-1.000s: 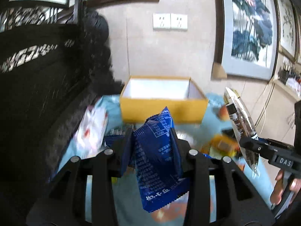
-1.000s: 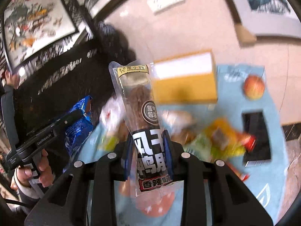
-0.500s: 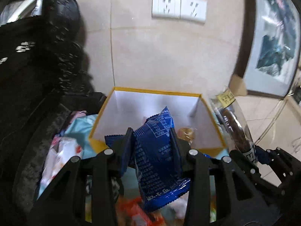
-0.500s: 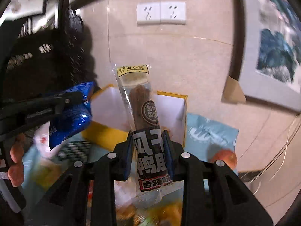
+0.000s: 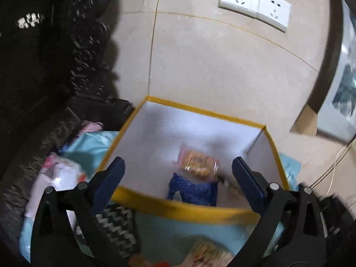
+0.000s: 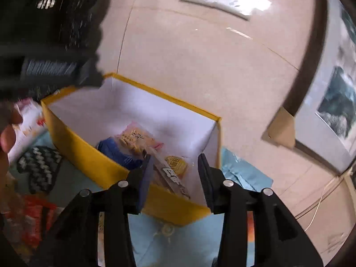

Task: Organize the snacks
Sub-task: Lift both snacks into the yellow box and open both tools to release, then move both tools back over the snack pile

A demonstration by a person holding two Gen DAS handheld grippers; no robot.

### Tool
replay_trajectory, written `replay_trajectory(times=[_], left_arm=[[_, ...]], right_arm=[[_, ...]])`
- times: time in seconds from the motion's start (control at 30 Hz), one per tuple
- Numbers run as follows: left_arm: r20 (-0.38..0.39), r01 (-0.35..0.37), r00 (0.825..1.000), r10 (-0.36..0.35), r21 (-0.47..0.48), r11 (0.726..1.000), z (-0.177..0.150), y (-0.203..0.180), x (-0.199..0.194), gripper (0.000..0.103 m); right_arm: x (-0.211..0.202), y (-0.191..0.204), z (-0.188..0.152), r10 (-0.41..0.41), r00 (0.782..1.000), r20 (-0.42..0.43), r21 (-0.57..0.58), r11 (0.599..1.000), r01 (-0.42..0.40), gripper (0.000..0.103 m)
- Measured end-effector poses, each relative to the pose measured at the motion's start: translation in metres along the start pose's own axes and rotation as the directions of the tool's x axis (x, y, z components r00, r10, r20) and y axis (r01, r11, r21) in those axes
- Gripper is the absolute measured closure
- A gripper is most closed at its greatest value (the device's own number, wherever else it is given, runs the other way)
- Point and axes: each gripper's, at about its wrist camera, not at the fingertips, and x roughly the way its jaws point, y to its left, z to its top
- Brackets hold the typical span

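Observation:
A yellow box (image 5: pixel 187 209) with white inner walls stands on a light blue cloth against the wall; it also shows in the right wrist view (image 6: pixel 89 155). Inside lie a blue snack packet (image 5: pixel 193 190), an orange cracker packet (image 5: pixel 198 161) and a long clear duck-neck packet (image 6: pixel 172 178). The blue packet (image 6: pixel 118 153) and cracker packet (image 6: pixel 135 139) show from the right too. My left gripper (image 5: pixel 178 173) is open and empty above the box's front wall. My right gripper (image 6: pixel 175 169) is open and empty above the box's near corner.
Loose snacks lie on the cloth (image 5: pixel 169 233) in front of the box: a black-and-white zigzag packet (image 5: pixel 118 229), a white packet (image 5: pixel 55 178) at left, red packets (image 6: pixel 33 213). A tiled wall with sockets (image 5: pixel 253 4) rises behind. Dark carved furniture (image 5: pixel 33 66) stands at left.
Both grippers moved forward over the box and opened. The blue packet dropped from the left gripper and the duck-neck packet from the right gripper; both now lie in the box.

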Motion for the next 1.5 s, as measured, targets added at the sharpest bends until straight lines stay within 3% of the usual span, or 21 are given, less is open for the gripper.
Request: replay_trajectory(times=[0.07, 0.1, 0.3, 0.53, 0.67, 0.83, 1.0, 1.33, 1.4, 1.47, 1.5], left_arm=[[0.006, 0.003, 1.0, -0.004, 0.015, 1.0, -0.003, 0.001, -0.021, 0.005], [0.01, 0.005, 1.0, -0.006, 0.021, 1.0, -0.006, 0.002, -0.033, 0.005], [0.074, -0.003, 0.997, -0.005, 0.102, 0.995, -0.036, 0.0, -0.115, 0.004], [0.119, 0.017, 0.992, -0.041, 0.198, 0.98, -0.113, 0.004, -0.181, 0.003], [0.011, 0.073, 0.997, -0.076, 0.179, 0.981, -0.166, 0.015, -0.178, 0.003], [-0.176, 0.107, 0.982, -0.072, 0.194, 0.975, -0.217, 0.018, -0.141, 0.004], [-0.263, 0.084, 0.964, -0.049, 0.127, 0.988, -0.24, 0.031, -0.112, 0.004], [-0.338, 0.051, 0.941, -0.025, 0.069, 0.996, -0.254, 0.045, -0.07, 0.002], [-0.334, 0.068, 0.941, -0.05, 0.042, 0.997, -0.254, 0.051, -0.068, 0.009], [-0.301, 0.102, 0.95, -0.085, 0.041, 0.994, -0.252, 0.054, -0.072, 0.05], [-0.294, 0.104, 0.952, -0.085, 0.048, 0.993, -0.251, 0.054, -0.075, 0.055]], right_arm=[[-0.022, -0.011, -0.005, 0.03, 1.0, -0.002, 0.048, 0.998, -0.03, 0.06], [-0.036, -0.015, -0.01, 0.044, 0.999, 0.003, 0.078, 0.996, -0.044, 0.046], [-0.112, -0.014, -0.053, 0.083, 0.994, 0.074, 0.159, 0.983, -0.094, 0.001], [-0.175, -0.002, -0.12, 0.184, 0.977, 0.109, 0.216, 0.955, -0.204, 0.001], [-0.183, -0.006, -0.155, 0.198, 0.977, 0.075, 0.292, 0.933, -0.211, 0.001], [-0.181, -0.02, -0.19, 0.287, 0.956, 0.053, 0.459, 0.844, -0.279, 0.001], [-0.175, -0.018, -0.214, 0.351, 0.936, 0.031, 0.522, 0.793, -0.315, 0.001], [-0.167, 0.005, -0.227, 0.413, 0.91, -0.014, 0.477, 0.803, -0.357, 0.001], [-0.168, 0.011, -0.225, 0.421, 0.907, -0.013, 0.455, 0.811, -0.369, 0.001], [-0.169, 0.016, -0.223, 0.425, 0.905, -0.017, 0.435, 0.818, -0.376, 0.001], [-0.169, 0.02, -0.221, 0.426, 0.904, -0.023, 0.425, 0.823, -0.377, 0.001]])
